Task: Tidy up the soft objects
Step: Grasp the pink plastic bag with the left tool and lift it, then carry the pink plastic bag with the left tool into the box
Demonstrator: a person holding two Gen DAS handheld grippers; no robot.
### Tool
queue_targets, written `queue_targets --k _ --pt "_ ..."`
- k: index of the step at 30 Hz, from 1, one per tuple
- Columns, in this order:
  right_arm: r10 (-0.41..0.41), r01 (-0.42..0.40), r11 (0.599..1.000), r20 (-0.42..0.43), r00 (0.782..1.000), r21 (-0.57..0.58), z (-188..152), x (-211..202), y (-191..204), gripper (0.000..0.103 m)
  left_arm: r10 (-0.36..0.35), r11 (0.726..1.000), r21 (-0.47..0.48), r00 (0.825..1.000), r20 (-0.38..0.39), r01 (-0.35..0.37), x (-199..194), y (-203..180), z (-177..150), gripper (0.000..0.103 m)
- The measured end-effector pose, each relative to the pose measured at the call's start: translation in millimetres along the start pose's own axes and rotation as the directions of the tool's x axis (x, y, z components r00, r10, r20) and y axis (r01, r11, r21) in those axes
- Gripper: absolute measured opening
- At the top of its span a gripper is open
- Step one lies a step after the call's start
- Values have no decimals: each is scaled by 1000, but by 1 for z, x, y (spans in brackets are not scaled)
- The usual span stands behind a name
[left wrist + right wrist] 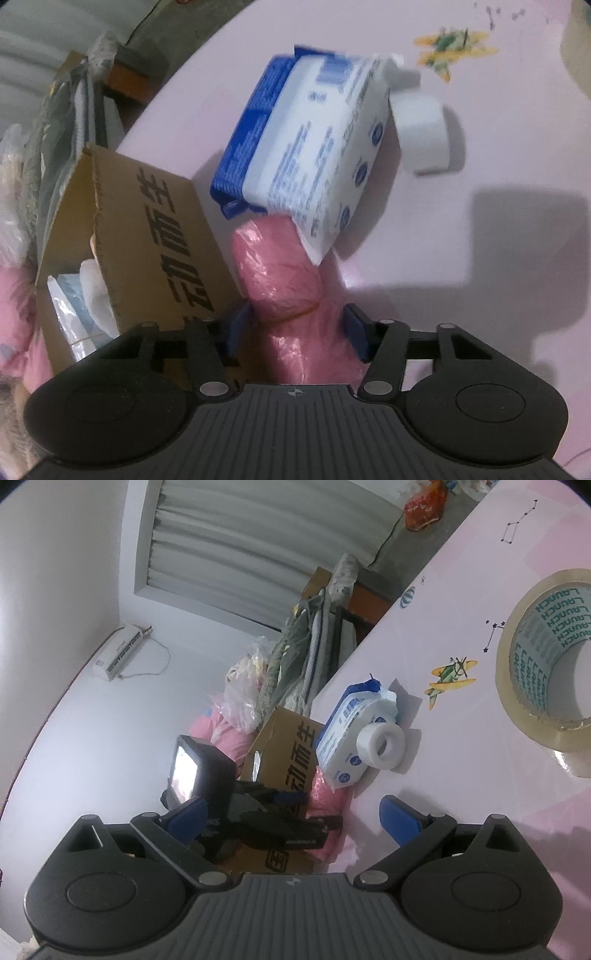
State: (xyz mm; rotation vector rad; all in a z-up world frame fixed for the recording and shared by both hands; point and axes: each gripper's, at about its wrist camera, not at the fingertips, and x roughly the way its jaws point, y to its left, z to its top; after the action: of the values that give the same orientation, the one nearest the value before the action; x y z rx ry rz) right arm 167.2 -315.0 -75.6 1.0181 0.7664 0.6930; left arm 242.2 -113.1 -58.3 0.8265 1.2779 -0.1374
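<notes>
On view are one pink plastic-wrapped roll (280,280), one blue-and-white wet-wipes pack (314,147), one white tape roll (421,136), one clear packing-tape roll (546,672), one cardboard box (147,236) and two grippers.

pink bundle (280,273): crinkled glossy plastic (film) | box (147,236): matt cardboard

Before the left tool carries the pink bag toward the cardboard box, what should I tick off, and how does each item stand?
1. Left tool closed on the pink plastic bag: ok, fingers press both sides.
2. Bag free of the wipes pack: not ok, the pack leans on its tip.
3. Cardboard box open: ok, flap up.
4. Room inside box: cannot tell, it already holds white and blue soft items.
5. Right tool out of the way: ok, open, holding nothing.
6. White tape roll clear of bag: ok, beyond the pack.
</notes>
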Motion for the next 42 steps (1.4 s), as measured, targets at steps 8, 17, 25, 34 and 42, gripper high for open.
queue_targets --k 8,17,25,34,42 --pt "-3 3 1000 9 1000 14 1 -1 -5 100 -2 1000 -27 999 39 3 -9 5 -6 42" --pt "-10 10 1000 5 1000 13 0 1 0 100 -100 989 -102 989 112 111 -33 24 -19 40" --pt "-19 19 1000 -1 1000 5 -5 5 13 100 -215 951 -176 952 219 255 -62 41 -42 40" --pt "-33 33 999 -3 999 -17 -9 2 31 100 -254 888 -271 888 384 371 -102 82 -79 40" --pt "-49 49 998 7 999 -25 -12 0 43 100 -181 804 -401 823 538 439 -126 140 -132 40"
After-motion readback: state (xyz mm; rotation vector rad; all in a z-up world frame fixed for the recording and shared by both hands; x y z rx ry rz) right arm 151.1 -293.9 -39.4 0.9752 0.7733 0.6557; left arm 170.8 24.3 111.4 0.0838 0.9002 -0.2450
